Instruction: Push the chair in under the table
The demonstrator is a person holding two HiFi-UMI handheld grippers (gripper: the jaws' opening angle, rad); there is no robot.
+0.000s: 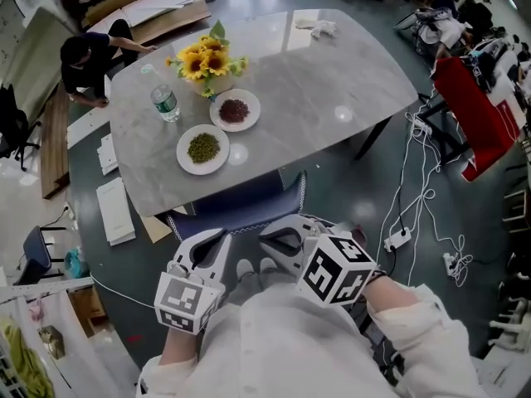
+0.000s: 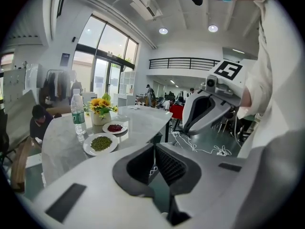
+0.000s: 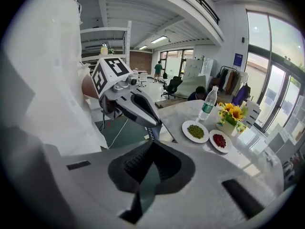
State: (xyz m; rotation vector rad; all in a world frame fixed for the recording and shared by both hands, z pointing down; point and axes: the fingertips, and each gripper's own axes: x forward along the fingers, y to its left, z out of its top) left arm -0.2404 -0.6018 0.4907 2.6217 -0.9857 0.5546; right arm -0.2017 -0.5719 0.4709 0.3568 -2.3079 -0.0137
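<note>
Wide workshop floor (image 1: 365, 189) with loose cables (image 1: 419, 197) surrounds a grey stone-look counter (image 1: 332, 81), which carries a vase of sunflowers (image 1: 206, 60), a water bottle (image 1: 165, 103) and two plates (image 1: 203, 148) of beans. The chair (image 1: 249, 206) stands at the near edge of the counter, its dark blue seat mostly hidden under the top and only the padded back with a pale patterned border showing. The left hand-held gripper (image 1: 217, 240) and the right hand-held gripper (image 1: 278, 237) are side by side just behind this back; each has its jaws closed together with nothing between them. I cannot tell whether the tips already touch the fabric. I judge the chair to be of moderate weight, with a stiff frame under soft upholstery, so it should slide and not lift, though its legs may drag or catch on the floor. The best place to press seems the top rail of the back, with both tips apart from each other, so the chair goes straight and does not turn. Pushing too high or too sharply could tip it or knock the counter and shake the bottle and vase.
</note>
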